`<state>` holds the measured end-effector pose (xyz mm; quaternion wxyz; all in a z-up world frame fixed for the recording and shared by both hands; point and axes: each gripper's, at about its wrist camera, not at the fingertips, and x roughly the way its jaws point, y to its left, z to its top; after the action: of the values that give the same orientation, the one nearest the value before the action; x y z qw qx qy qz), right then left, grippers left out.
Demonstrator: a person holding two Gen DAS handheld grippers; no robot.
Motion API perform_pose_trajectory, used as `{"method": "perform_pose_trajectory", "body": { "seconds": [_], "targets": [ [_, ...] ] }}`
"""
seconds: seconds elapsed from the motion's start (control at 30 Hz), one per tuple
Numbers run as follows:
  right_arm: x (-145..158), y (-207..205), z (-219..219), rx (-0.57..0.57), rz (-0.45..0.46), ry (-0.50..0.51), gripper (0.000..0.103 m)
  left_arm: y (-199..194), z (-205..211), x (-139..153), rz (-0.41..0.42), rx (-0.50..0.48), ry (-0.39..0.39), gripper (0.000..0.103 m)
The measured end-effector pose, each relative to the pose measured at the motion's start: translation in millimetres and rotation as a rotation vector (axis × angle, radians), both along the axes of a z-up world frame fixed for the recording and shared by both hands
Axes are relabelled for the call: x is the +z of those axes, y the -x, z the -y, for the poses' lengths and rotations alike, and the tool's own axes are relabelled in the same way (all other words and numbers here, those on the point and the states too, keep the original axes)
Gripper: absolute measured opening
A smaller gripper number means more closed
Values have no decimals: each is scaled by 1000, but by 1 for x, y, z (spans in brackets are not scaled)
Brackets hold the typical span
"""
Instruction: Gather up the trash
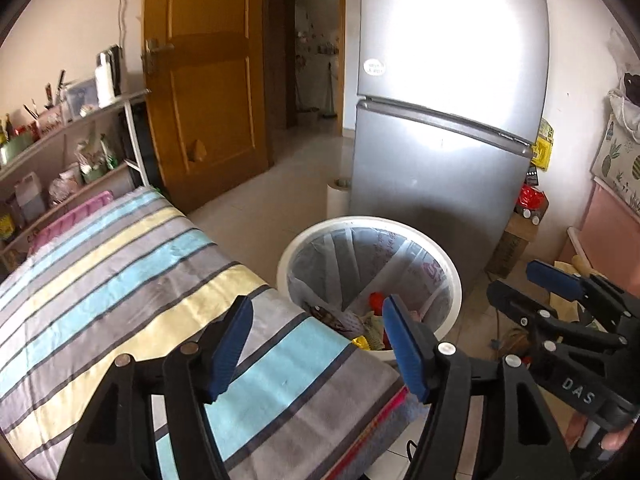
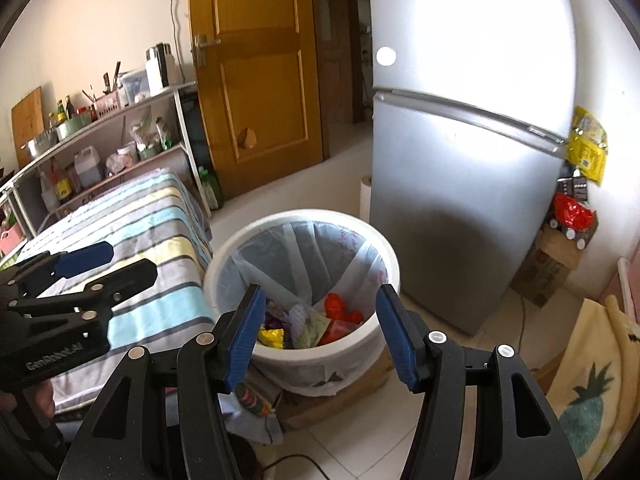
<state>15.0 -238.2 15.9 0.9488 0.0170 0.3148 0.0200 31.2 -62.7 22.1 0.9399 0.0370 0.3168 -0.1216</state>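
So both sets of tongs are hanging above the white bin right now, and both are released with nothing between the blue pads. The left tongs sit over the corner of the striped bench that butts up against the bin, and the right tongs are pretty much straight over the bin's mouth. The trash is already down in the lined bin: red wrappers, a yellow packet, a greenish sachet and some pale bits, all piled at the bottom of the bag liner. The bin itself stands just in front of the grey fridge on the floor. From what I can see, the drop looks done, and the striped top near the bin looks bare, so my guess is the step in hand is backing off and scanning for anything left. One colourful packet seems to sit low beside the bin, under the bench edge, though I can't tell if it's trash or just stored stuff. Tips if going for it: keep the tongs wide until they're right around it, come in from the side away from the bin so you don't snag the liner, and don't bump the bin rim.
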Motion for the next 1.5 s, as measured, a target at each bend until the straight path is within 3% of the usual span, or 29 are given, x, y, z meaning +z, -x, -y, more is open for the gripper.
{"method": "perform_pose_trajectory", "body": {
  "seconds": [0.17, 0.4, 0.67, 1.5],
  "targets": [
    [8, 21, -11, -21, 33, -6, 58, 20, -6, 5, 42, 18, 6, 77],
    [6, 42, -24, -73, 63, 37, 58, 37, -11, 8, 59, 36, 19, 78],
    [3, 57, -20, -108, 74, -6, 58, 54, -8, 4, 70, 42, 1, 78],
    [4, 68, -25, -112, 111, -9, 58, 63, -8, 3, 82, 76, -32, 79]
  ]
}}
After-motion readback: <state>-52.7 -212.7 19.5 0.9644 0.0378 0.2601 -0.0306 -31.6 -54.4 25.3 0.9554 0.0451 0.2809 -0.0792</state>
